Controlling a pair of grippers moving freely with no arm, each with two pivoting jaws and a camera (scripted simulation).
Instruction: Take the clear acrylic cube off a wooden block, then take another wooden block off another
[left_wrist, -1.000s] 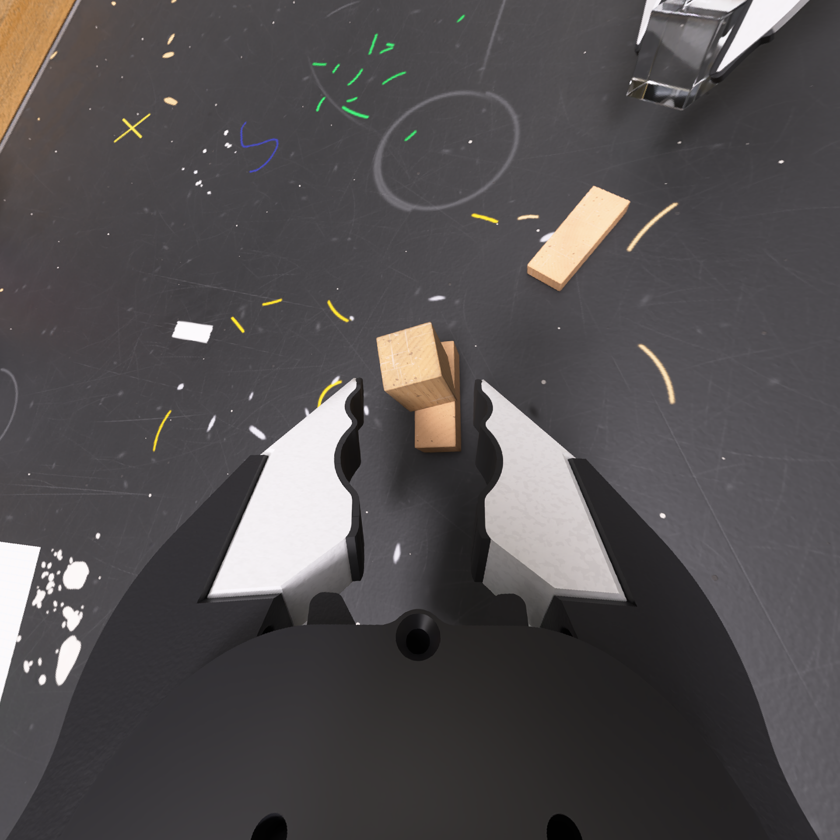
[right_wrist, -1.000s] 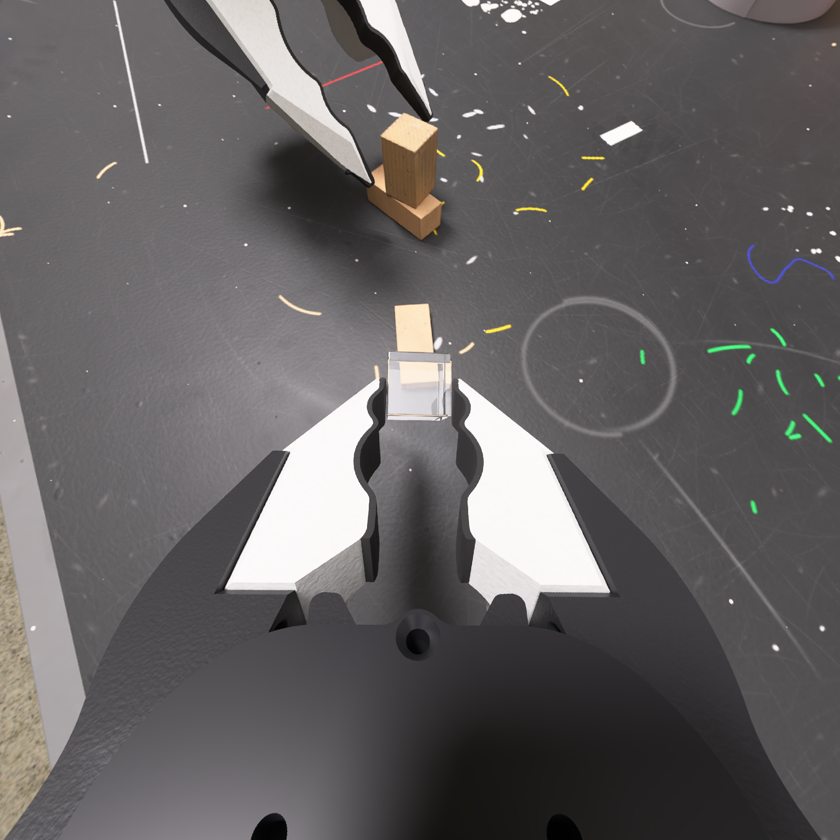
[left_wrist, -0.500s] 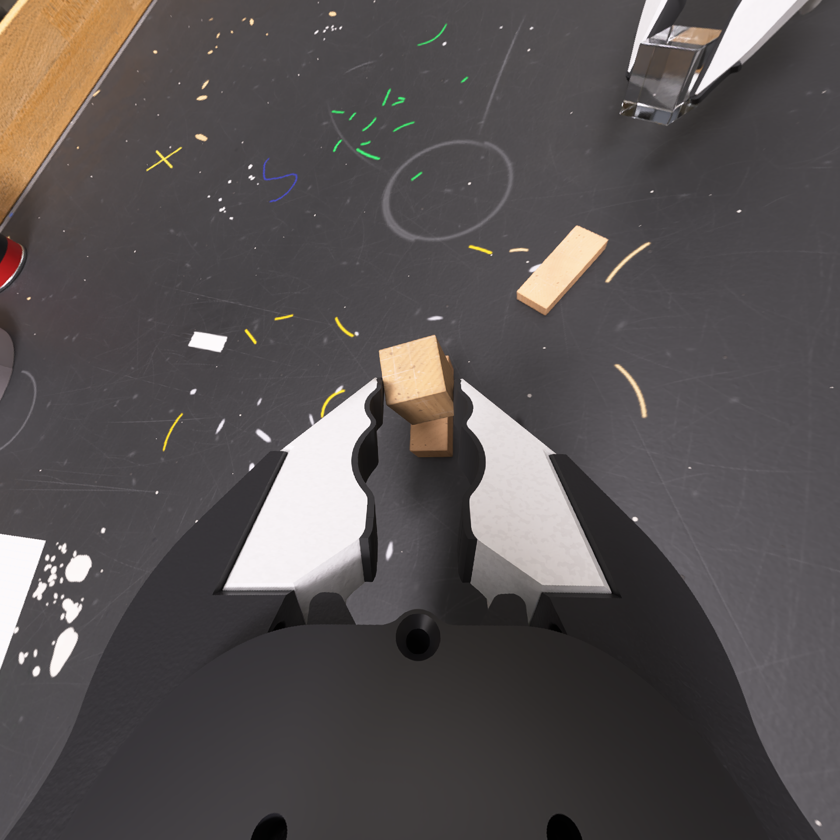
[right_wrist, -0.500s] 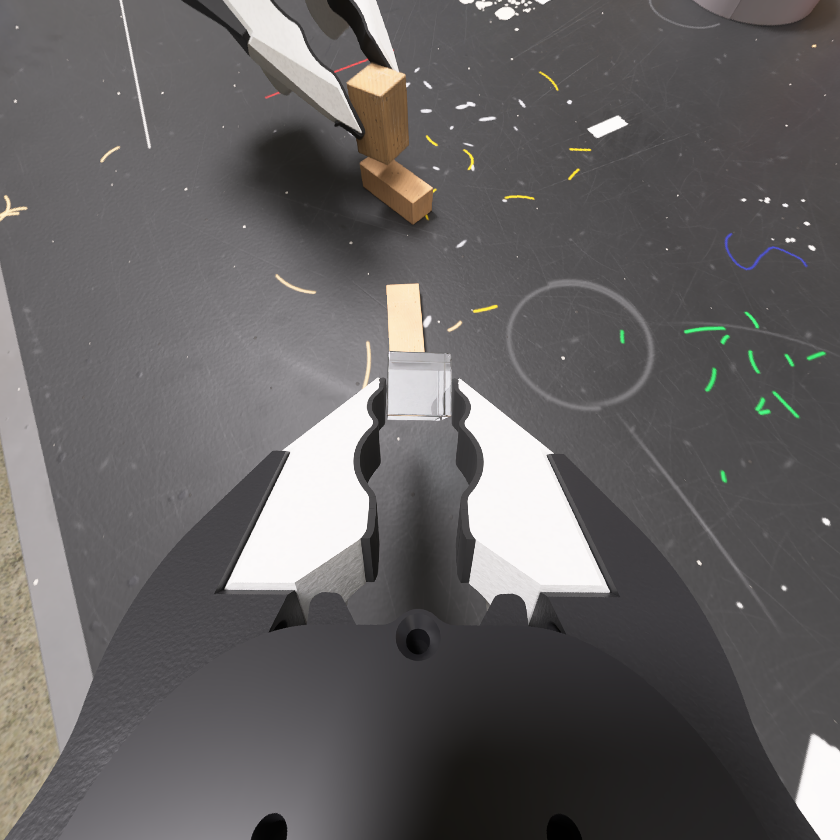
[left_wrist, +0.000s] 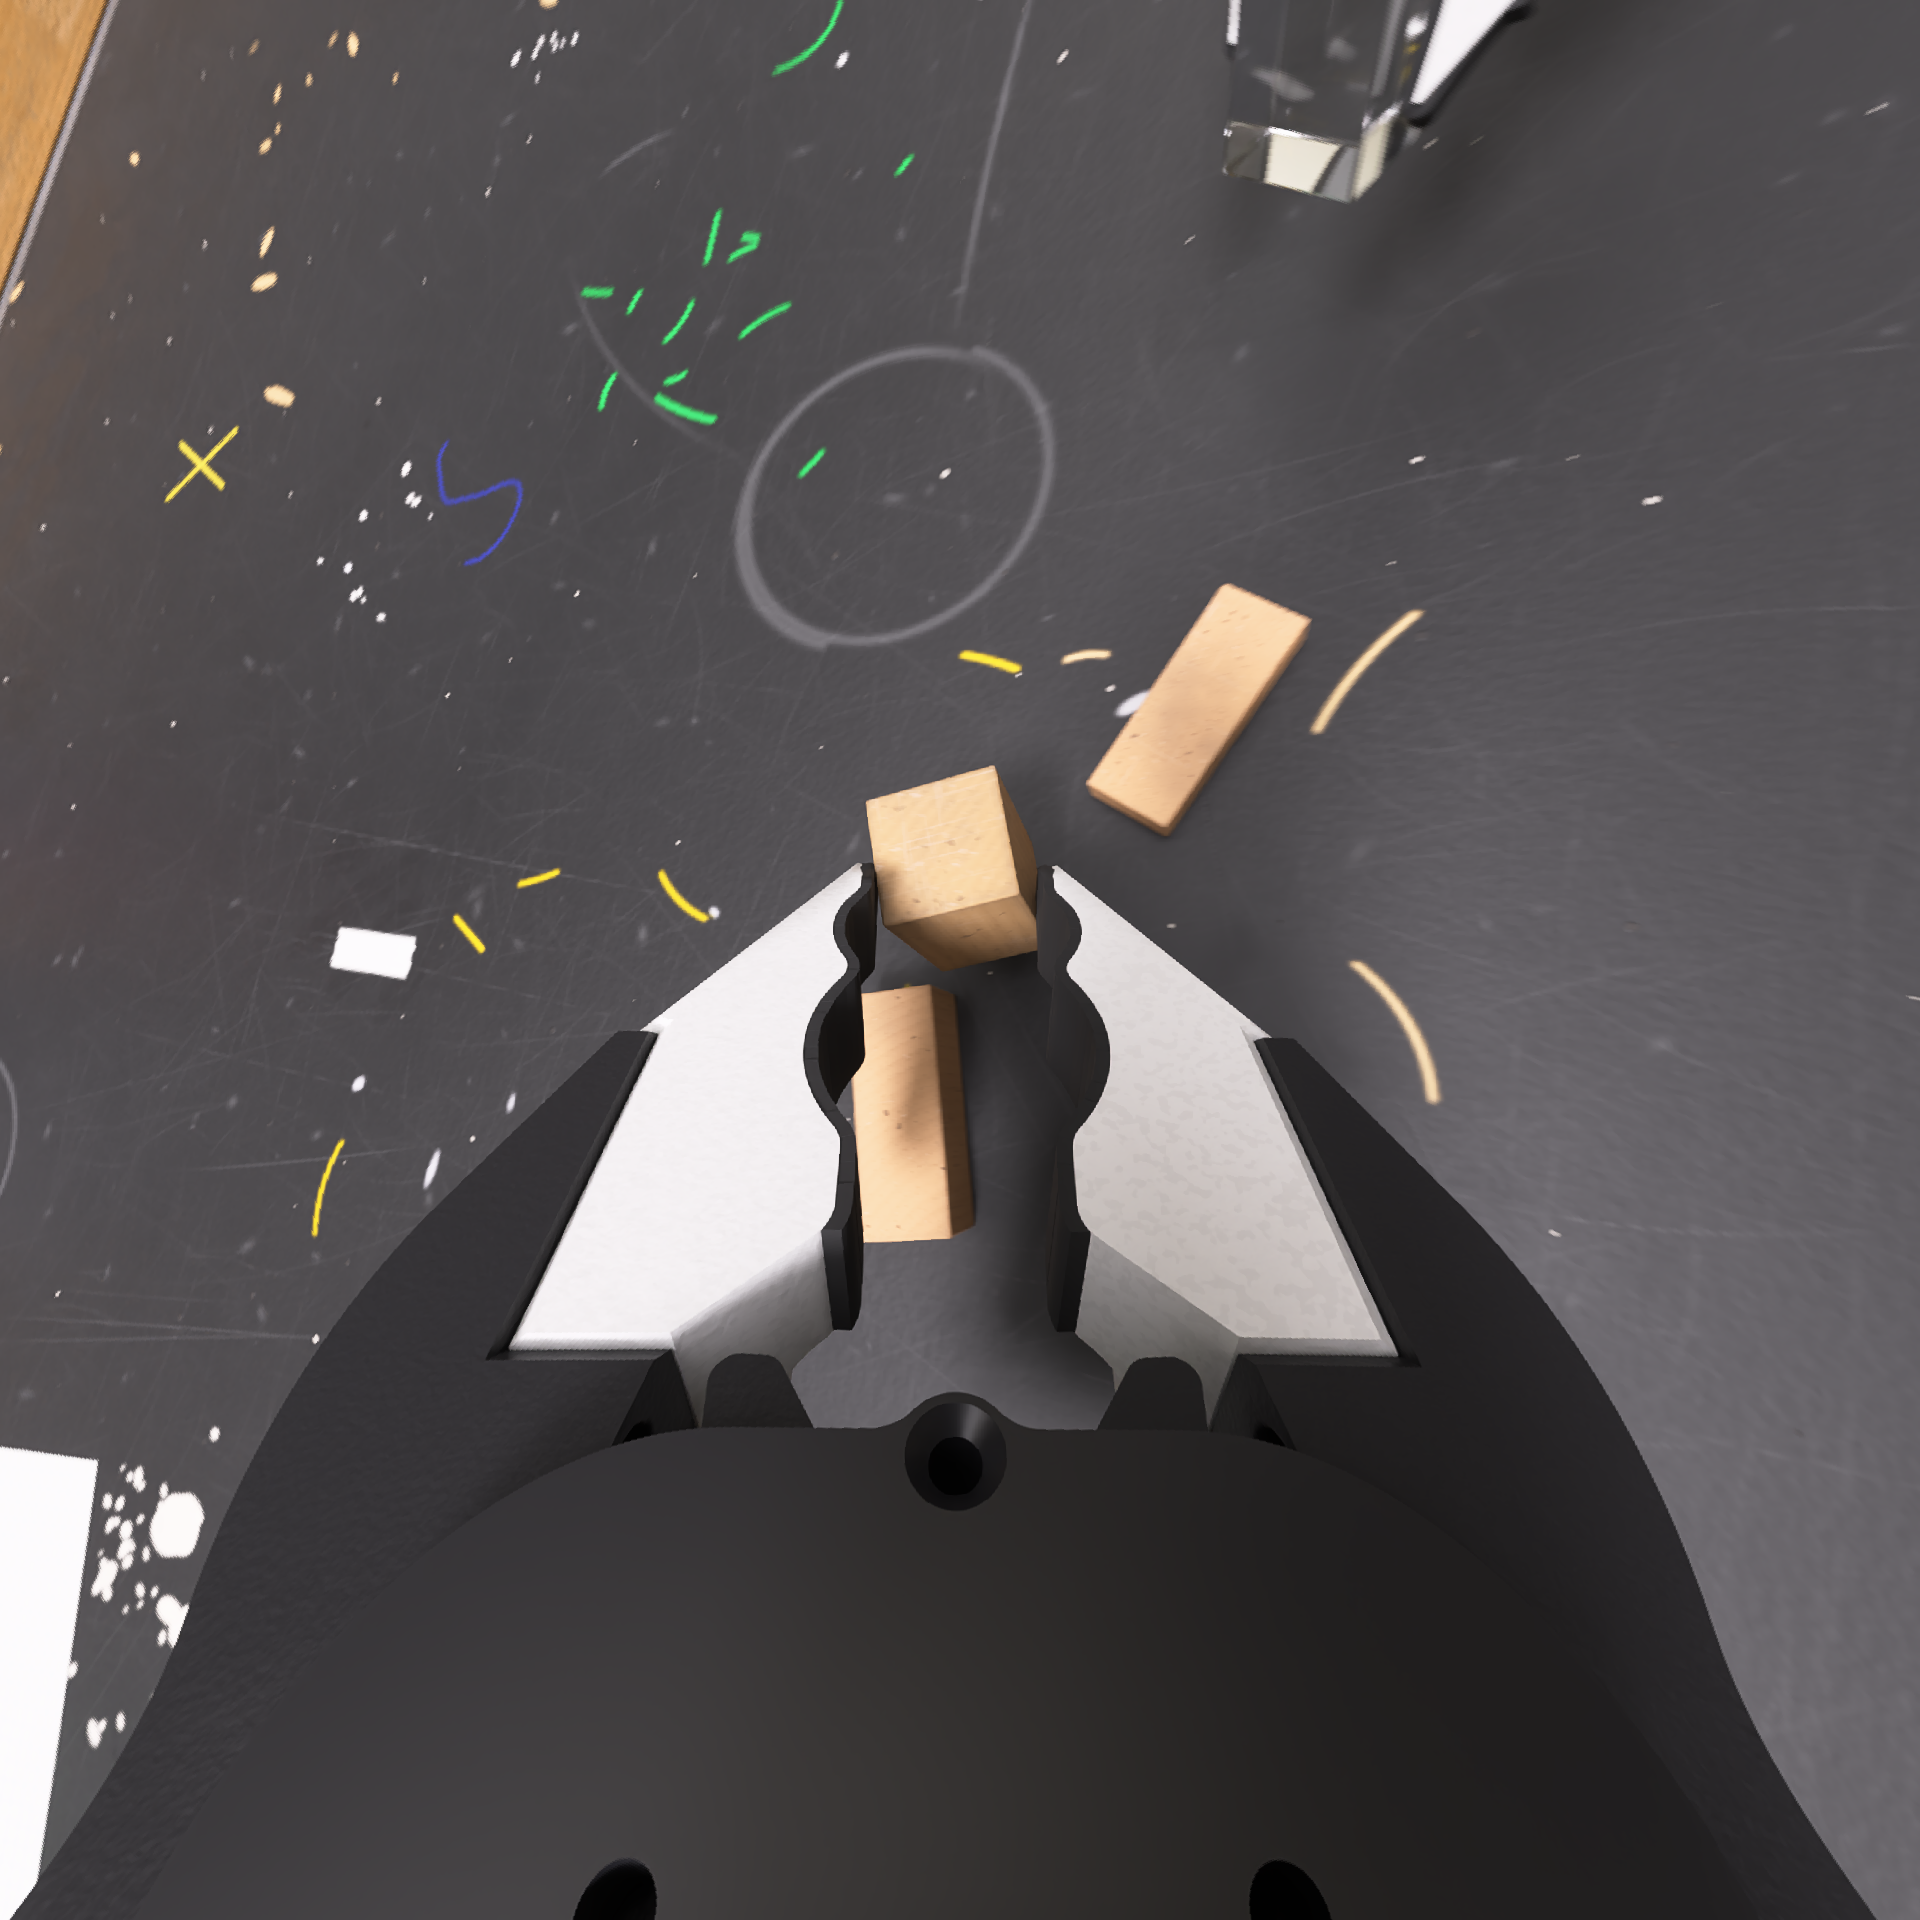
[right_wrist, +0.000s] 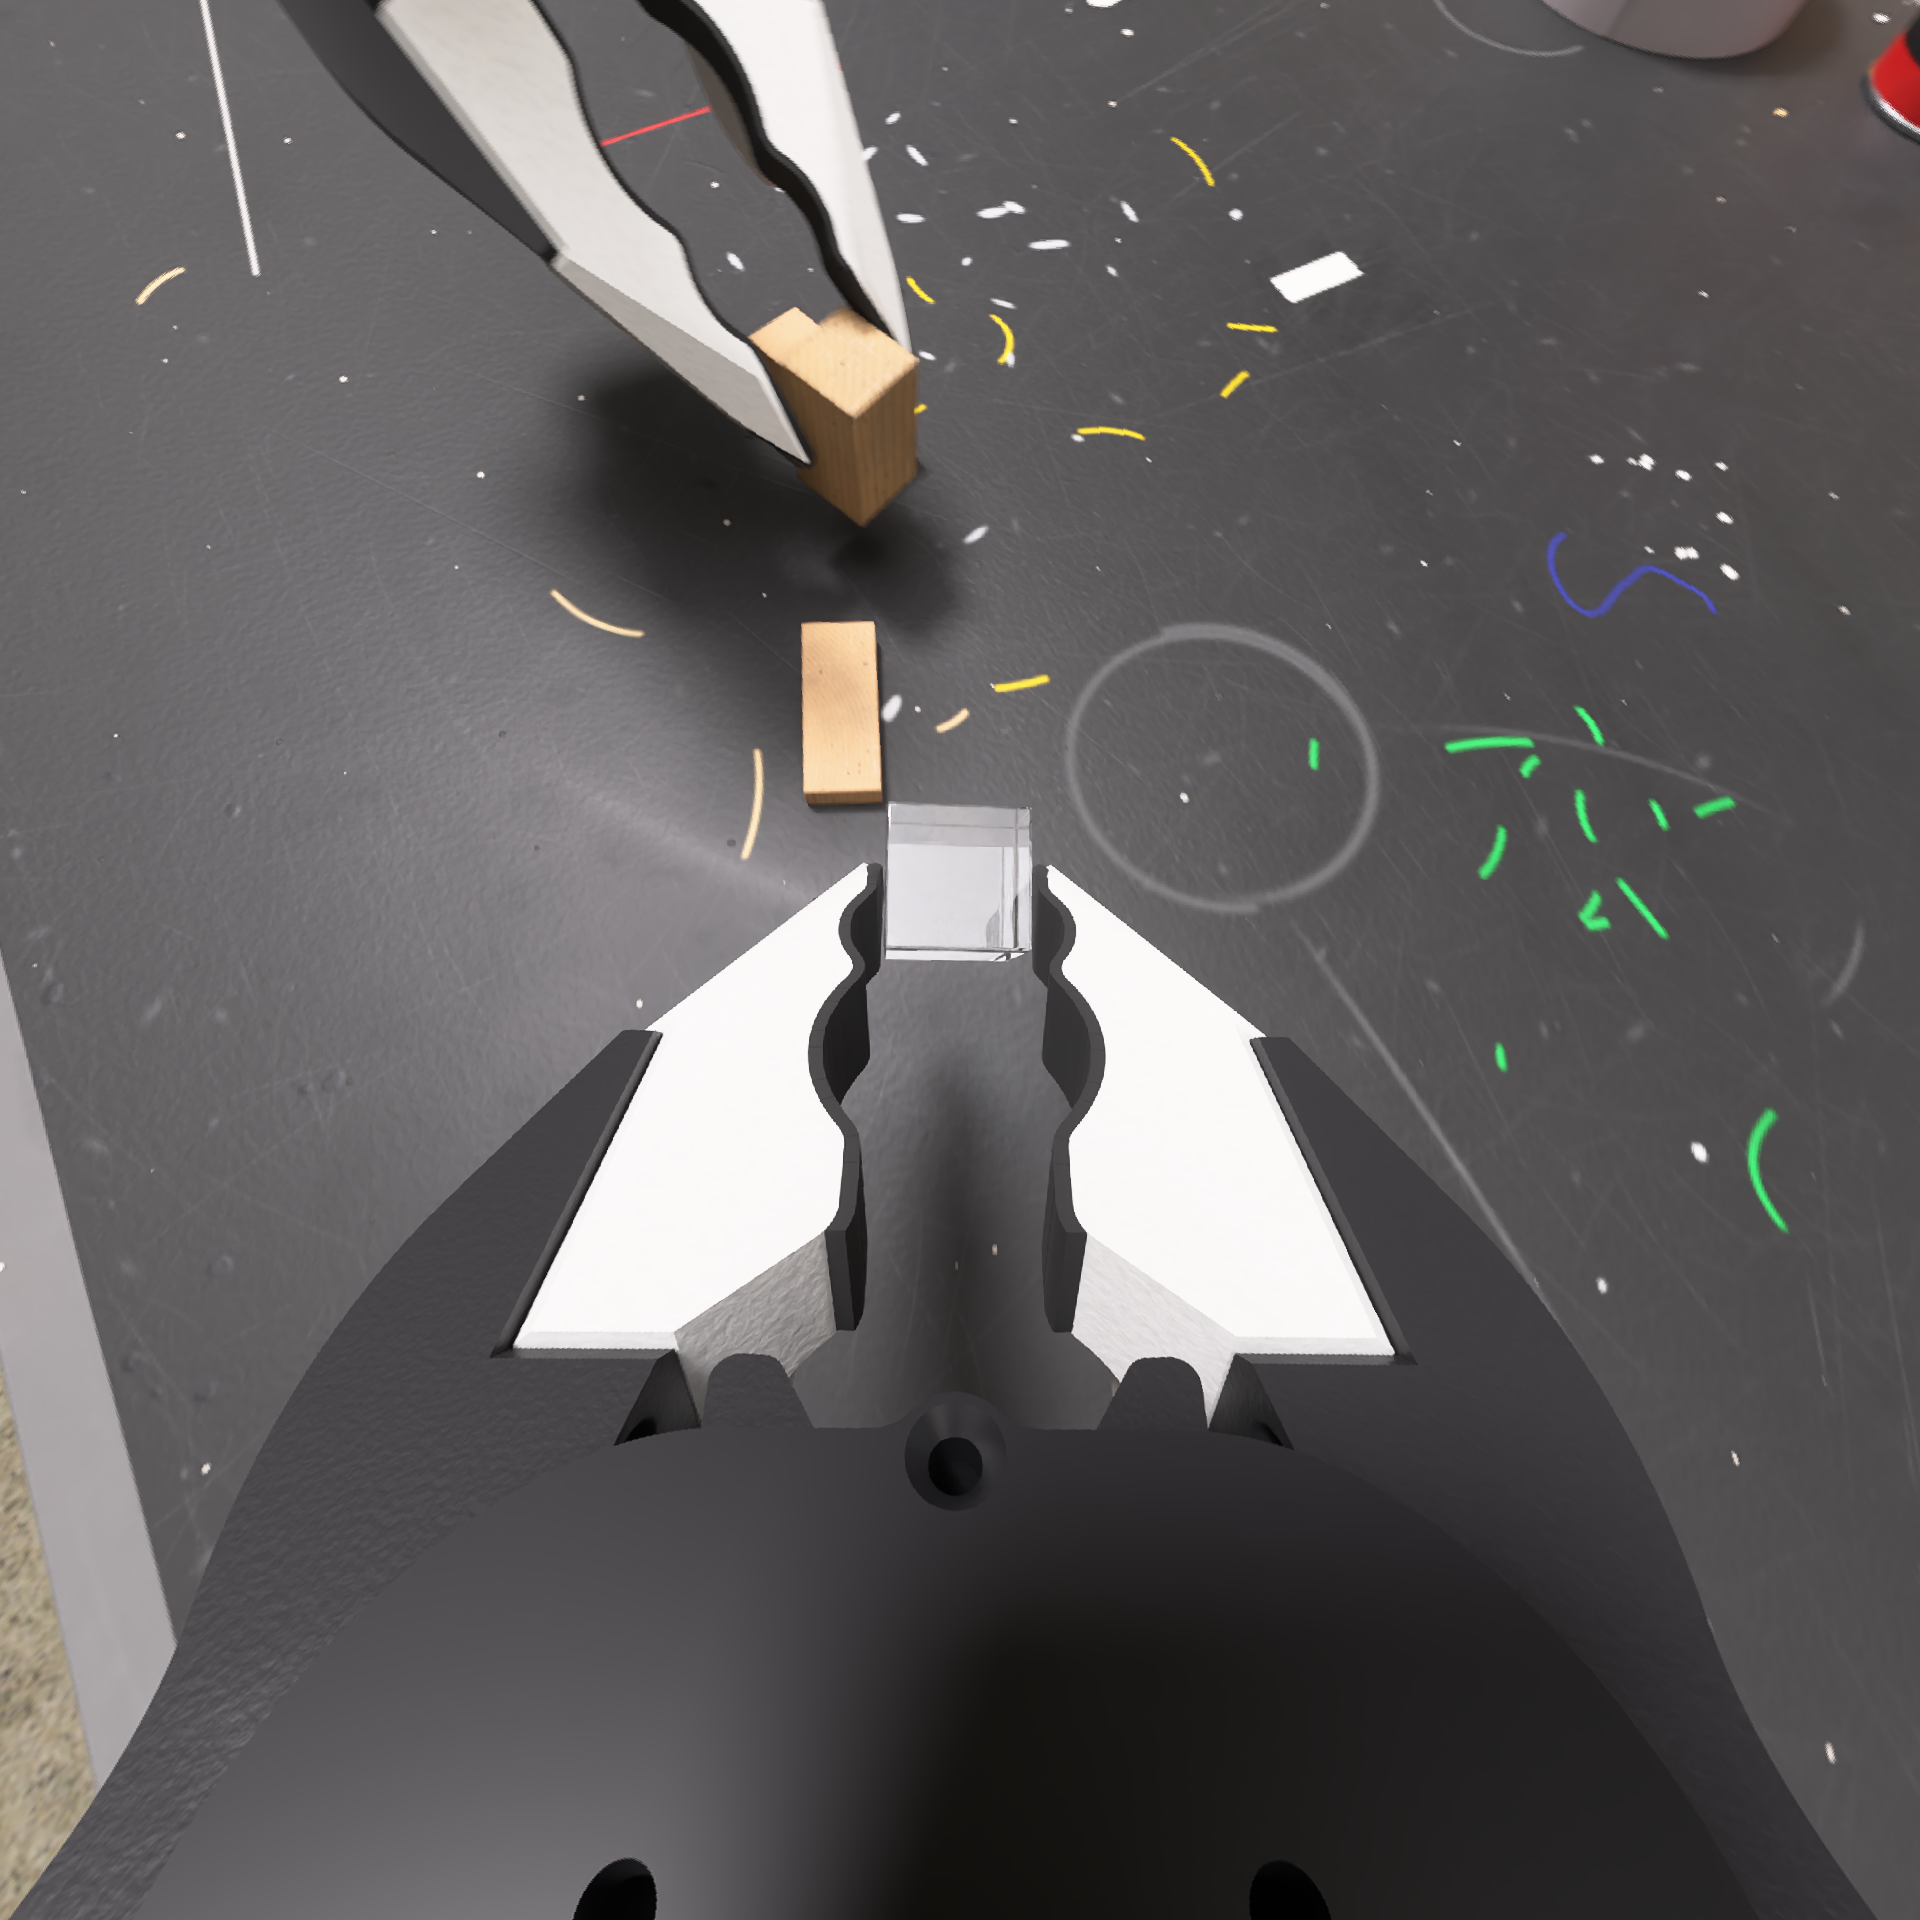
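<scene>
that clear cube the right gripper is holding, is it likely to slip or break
The clear cube looks rigid with smooth, glossy faces, so it may slip between the right gripper's fingers. Only the tips hold it, a shallow grip. Flat sides suggest it won't roll.

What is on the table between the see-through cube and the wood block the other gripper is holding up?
A thin flat wooden block lies on the dark table between the clear cube and the held wooden block. The right wrist view shows it best.

Looks like I'm in a workshop: scuffed dark table (left_wrist: 1558, 1039) covered in paint flecks (left_wrist: 686, 343), chalk marks, scratches, wooden edge (left_wrist: 31, 125).
</scene>
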